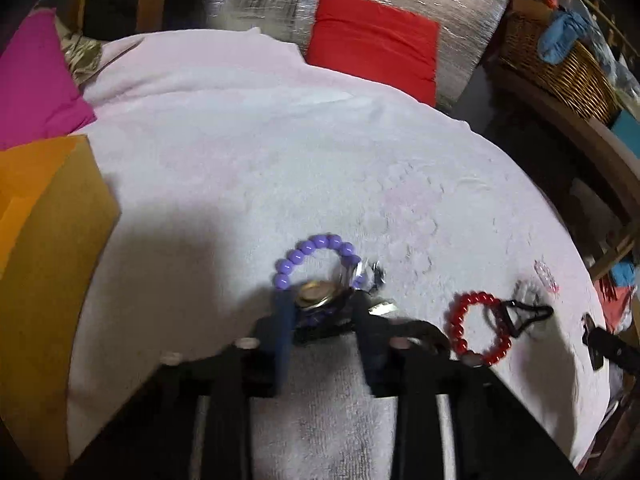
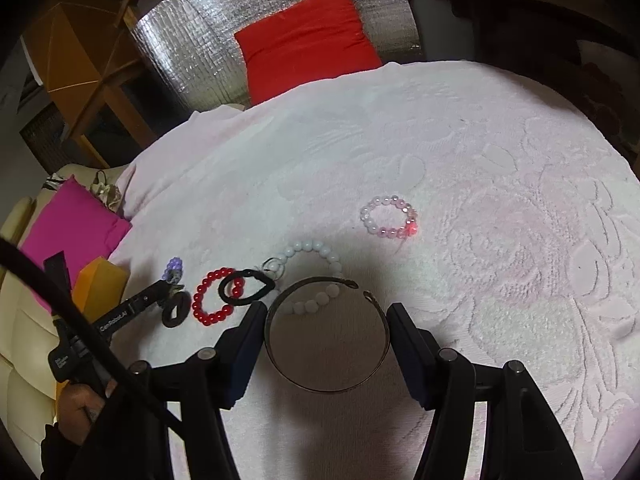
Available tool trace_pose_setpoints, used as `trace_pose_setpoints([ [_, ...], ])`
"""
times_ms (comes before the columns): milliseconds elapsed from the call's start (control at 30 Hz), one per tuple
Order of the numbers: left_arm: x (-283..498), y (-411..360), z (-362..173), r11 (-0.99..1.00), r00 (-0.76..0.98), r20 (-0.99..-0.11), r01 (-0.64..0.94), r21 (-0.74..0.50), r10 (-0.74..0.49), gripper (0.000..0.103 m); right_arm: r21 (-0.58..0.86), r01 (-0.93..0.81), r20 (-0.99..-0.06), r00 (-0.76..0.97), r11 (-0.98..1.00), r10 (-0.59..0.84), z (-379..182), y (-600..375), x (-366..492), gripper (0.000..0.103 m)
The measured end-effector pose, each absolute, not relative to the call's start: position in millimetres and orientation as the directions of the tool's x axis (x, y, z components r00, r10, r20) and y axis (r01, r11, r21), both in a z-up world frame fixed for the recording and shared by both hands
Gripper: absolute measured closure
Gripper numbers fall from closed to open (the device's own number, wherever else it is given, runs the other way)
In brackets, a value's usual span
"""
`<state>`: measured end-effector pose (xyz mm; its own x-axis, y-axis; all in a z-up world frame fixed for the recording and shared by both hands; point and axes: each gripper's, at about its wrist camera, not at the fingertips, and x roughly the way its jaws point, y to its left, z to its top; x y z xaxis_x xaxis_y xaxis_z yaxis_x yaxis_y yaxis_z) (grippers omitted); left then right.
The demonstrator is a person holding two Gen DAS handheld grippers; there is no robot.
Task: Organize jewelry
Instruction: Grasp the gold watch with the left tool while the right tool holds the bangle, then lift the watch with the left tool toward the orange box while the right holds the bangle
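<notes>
My left gripper (image 1: 320, 312) is shut on a purple bead bracelet (image 1: 316, 258) with a metal charm, held just above the pale pink towel (image 1: 260, 168). A red bead bracelet (image 1: 476, 330) and a black hair tie (image 1: 520, 316) lie to its right. In the right wrist view my right gripper (image 2: 326, 312) is open around a thin metal cuff bangle (image 2: 326, 336) lying on the towel (image 2: 500, 240). A white bead bracelet (image 2: 312, 276) lies just beyond the bangle, a pink bead bracelet (image 2: 390, 216) farther off. The red bracelet (image 2: 216, 296), the black hair tie (image 2: 246, 286) and the left gripper (image 2: 160, 292) are to the left.
An orange cardboard box (image 1: 44, 248) stands at the towel's left edge, next to a magenta cushion (image 1: 36, 92). A red cushion (image 1: 376, 44) leans on silver foil at the back. A wicker basket (image 1: 560, 64) sits on the right. Another black tie (image 2: 176, 308) lies near the left gripper.
</notes>
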<state>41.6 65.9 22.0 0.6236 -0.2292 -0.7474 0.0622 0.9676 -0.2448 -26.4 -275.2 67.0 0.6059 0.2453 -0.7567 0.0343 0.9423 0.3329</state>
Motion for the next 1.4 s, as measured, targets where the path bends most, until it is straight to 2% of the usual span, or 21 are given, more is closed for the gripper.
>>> trace_pose_setpoints([
  [33, 40, 65, 23, 0.968, 0.627, -0.744, 0.069, -0.24, -0.229, 0.095, 0.33, 0.03, -0.756, 0.607, 0.943, 0.245, 68, -274, -27, 0.039],
  [67, 37, 64, 25, 0.969, 0.63, -0.742, 0.078, -0.233, -0.229, 0.097, 0.33, 0.023, -0.754, 0.608, 0.944, 0.249, 68, -271, -27, 0.039],
  [200, 28, 54, 29, 0.958, 0.611, -0.739, 0.15, -0.245, -0.284, 0.099, 0.329, 0.008, -0.755, 0.604, 0.944, 0.258, 68, -262, -26, 0.039],
  [333, 27, 54, 34, 0.963, 0.624, -0.734, 0.161, -0.215, -0.269, 0.099, 0.334, 0.002, -0.756, 0.598, 0.943, 0.267, 66, -255, -25, 0.039],
  [400, 33, 57, 35, 0.966, 0.626, -0.736, 0.144, -0.216, -0.258, 0.095, 0.335, -0.004, -0.759, 0.592, 0.942, 0.272, 64, -251, -24, 0.039],
  [467, 41, 59, 34, 0.968, 0.627, -0.739, 0.129, -0.214, -0.247, 0.085, 0.329, -0.007, -0.763, 0.588, 0.944, 0.27, 61, -248, -23, 0.039],
  [533, 47, 58, 31, 0.97, 0.622, -0.744, 0.124, -0.211, -0.242, 0.083, 0.331, -0.007, -0.767, 0.58, 0.944, 0.273, 58, -246, -22, 0.038],
  [633, 56, 53, 31, 0.971, 0.624, -0.744, 0.136, -0.199, -0.24, 0.067, 0.335, -0.003, -0.772, 0.573, 0.942, 0.276, 54, -244, -20, 0.038],
  [767, 58, 50, 27, 0.976, 0.619, -0.754, 0.127, -0.178, -0.218, 0.067, 0.337, -0.008, -0.774, 0.567, 0.942, 0.282, 52, -239, -18, 0.038],
  [800, 58, 51, 27, 0.975, 0.62, -0.752, 0.131, -0.182, -0.224, 0.067, 0.341, -0.009, -0.774, 0.565, 0.94, 0.286, 52, -239, -17, 0.038],
  [867, 57, 52, 27, 0.976, 0.625, -0.75, 0.132, -0.171, -0.216, 0.082, 0.342, -0.01, -0.773, 0.565, 0.94, 0.288, 51, -236, -15, 0.038],
  [900, 57, 53, 28, 0.977, 0.626, -0.749, 0.133, -0.169, -0.215, 0.084, 0.343, -0.013, -0.773, 0.565, 0.939, 0.29, 51, -233, -14, 0.038],
  [967, 54, 53, 30, 0.976, 0.634, -0.742, 0.14, -0.167, -0.218, 0.095, 0.343, -0.019, -0.773, 0.562, 0.939, 0.293, 49, -228, -11, 0.038],
  [1000, 53, 52, 31, 0.975, 0.636, -0.74, 0.146, -0.166, -0.221, 0.098, 0.34, -0.023, -0.775, 0.559, 0.94, 0.294, 48, -224, -10, 0.038],
  [1167, 46, 48, 30, 0.972, 0.604, -0.763, 0.177, -0.156, -0.232, 0.1, 0.335, -0.042, -0.778, 0.551, 0.941, 0.301, 46, -212, -10, 0.038],
  [1300, 44, 54, 35, 0.967, 0.612, -0.749, 0.175, -0.183, -0.253, 0.1, 0.331, -0.038, -0.778, 0.554, 0.943, 0.296, 45, -215, -12, 0.038],
  [1400, 48, 56, 35, 0.964, 0.611, -0.746, 0.173, -0.201, -0.265, 0.09, 0.33, -0.029, -0.782, 0.552, 0.944, 0.29, 42, -217, -11, 0.038],
])
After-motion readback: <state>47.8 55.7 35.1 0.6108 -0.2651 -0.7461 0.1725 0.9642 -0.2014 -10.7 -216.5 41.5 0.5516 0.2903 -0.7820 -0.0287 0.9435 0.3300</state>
